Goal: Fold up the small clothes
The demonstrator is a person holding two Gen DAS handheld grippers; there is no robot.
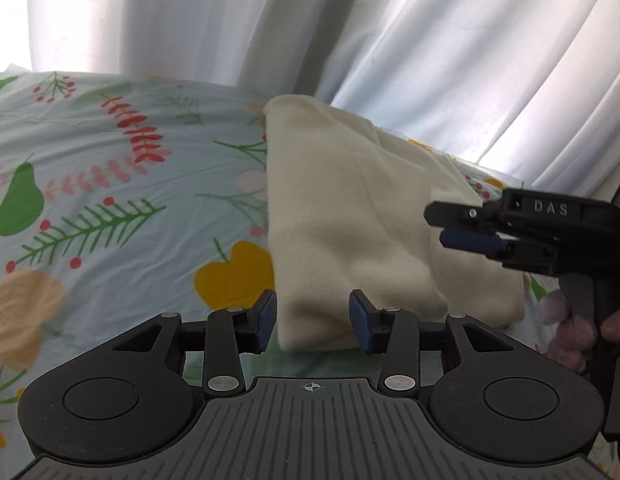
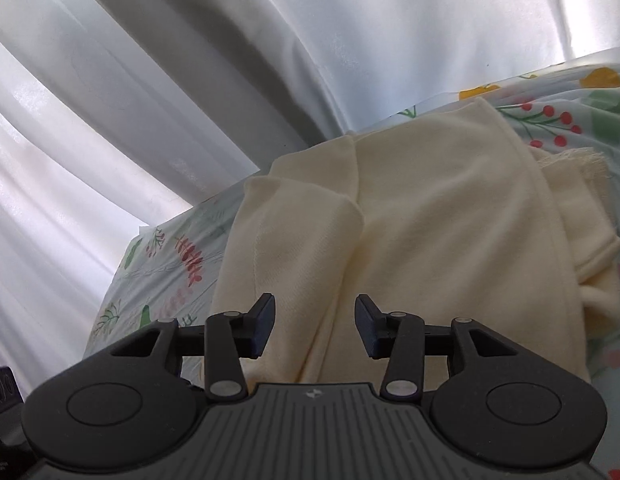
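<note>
The jaws of the left gripper (image 1: 313, 322) stand partly open and hold nothing; the near edge of the folded cream knit garment (image 1: 350, 216) lies between the blue pads (image 1: 360, 320), not squeezed. The right gripper (image 2: 315, 326) is partly open too, empty, above the same cloth. In the left view it sits at three o'clock. The garment rests on a pale bedsheet with printed fruit and leaves (image 1: 110, 184). White curtains (image 1: 350, 32) hang at twelve o'clock.
</note>
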